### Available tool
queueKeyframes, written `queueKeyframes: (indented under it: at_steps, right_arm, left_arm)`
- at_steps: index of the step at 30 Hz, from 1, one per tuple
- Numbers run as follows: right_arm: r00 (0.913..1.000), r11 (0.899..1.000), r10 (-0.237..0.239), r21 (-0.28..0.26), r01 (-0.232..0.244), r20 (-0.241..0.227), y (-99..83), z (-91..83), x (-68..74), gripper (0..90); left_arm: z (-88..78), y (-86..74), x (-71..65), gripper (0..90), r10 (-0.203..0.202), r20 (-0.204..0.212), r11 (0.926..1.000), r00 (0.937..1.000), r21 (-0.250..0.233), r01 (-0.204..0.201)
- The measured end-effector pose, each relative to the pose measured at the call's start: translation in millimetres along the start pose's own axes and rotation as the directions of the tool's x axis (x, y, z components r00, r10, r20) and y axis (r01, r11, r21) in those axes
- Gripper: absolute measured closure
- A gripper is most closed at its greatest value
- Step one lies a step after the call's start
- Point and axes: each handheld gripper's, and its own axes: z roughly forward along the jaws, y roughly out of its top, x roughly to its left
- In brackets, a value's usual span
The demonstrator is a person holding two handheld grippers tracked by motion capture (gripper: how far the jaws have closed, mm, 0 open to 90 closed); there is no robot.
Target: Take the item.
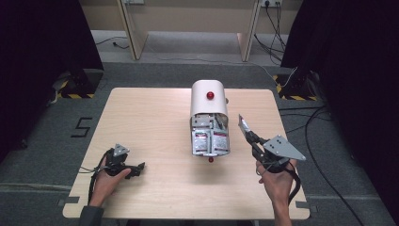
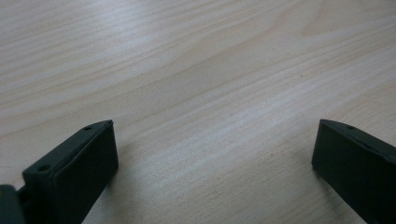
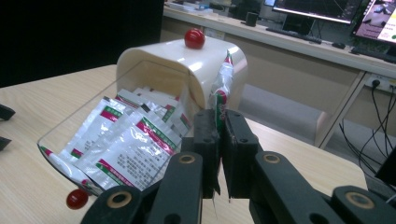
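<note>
A silver foil sachet with red and green print (image 3: pixel 221 95) is clamped edge-on between the jaws of the right gripper (image 3: pixel 219 140), which are closed on it. In the high view the sachet (image 1: pixel 243 125) stands up from the right gripper (image 1: pixel 250 135), just right of the cream plastic bread-bin-style container with a clear roll-front lid (image 1: pixel 209 117) and clear of the light wooden table (image 1: pixel 150 122).

Judged step: one sachet in hand beside the container, either just taken out or about to go in. To do it well, keep the grip firm near the sachet's edge, hold the foil upright so that it does not fold, and pass it over the clear lid's rim without nudging the container; a free hand could steady the box.

The left gripper (image 1: pixel 129 167) rests on the table near the front left, its jaws apart on bare wood, as the left gripper view confirms (image 2: pixel 210 154).

Counts: one container; two red ball knobs, one on top (image 1: pixel 210 95) and one at the lid's front edge (image 1: pixel 211 159); one sachet held; several more inside (image 3: pixel 126 140), at least five, exact number hidden by overlap; two grippers.
</note>
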Motion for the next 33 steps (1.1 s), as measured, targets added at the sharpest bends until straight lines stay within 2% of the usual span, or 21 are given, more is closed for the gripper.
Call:
queueKeyframes:
  at_steps: [15,24,33]
  right_arm:
    - [0.998,0.998,0.022,0.05,-0.025,0.06,-15.7,5.9,-18.1,85.5]
    - [0.9928,0.996,0.04,0.078,-0.049,0.113,-28.5,6.0,-36.0,85.5]
    - [0.9886,0.991,0.06,0.108,-0.076,0.138,-40.8,9.0,-47.3,85.5]
  left_arm:
    - [0.0,0.0,0.0,0.0,0.0,0.001,1.0,1.0,0.0,0.0]
    - [0.0,0.0,0.0,0.0,0.0,0.001,1.0,1.0,0.0,0.0]
    - [0.0,0.0,0.0,0.0,0.0,0.001,1.0,1.0,0.0,0.0]
